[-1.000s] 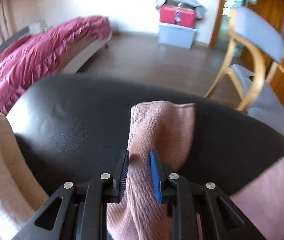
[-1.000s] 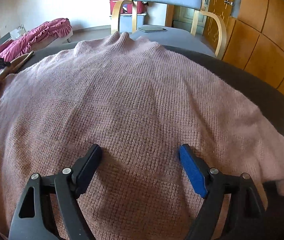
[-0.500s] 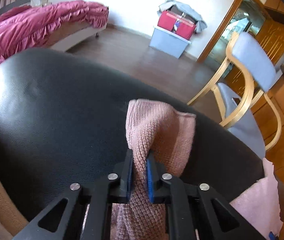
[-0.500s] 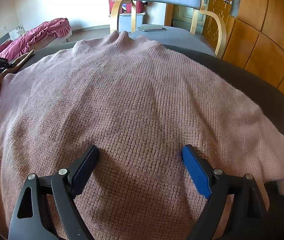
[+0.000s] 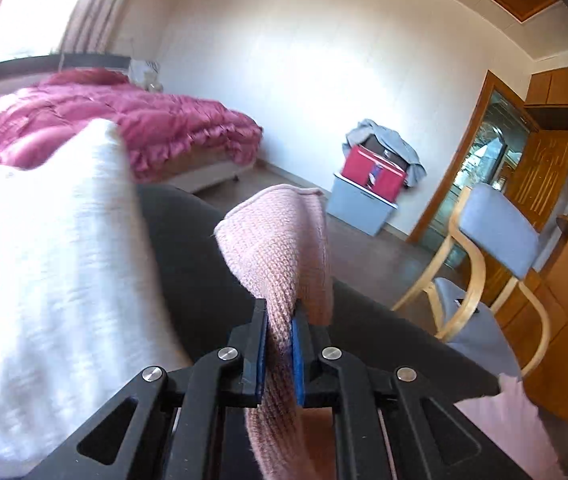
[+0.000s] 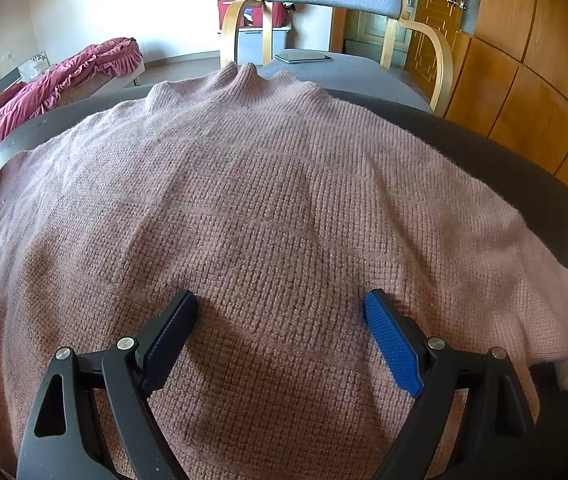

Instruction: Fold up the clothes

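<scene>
left wrist: sweater (image 5: 280, 240) between claw (image 5: 280, 350) pads

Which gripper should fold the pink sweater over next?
Probably the left gripper: it is shut on the sweater's sleeve, lifted off the table. The right gripper is open over the sweater, holding nothing.

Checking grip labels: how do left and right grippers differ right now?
Left gripper is shut on the pink sweater's sleeve, lifted off the black table; right gripper is open, holding nothing, over the sweater's flat body. Both have blue pads.
</scene>
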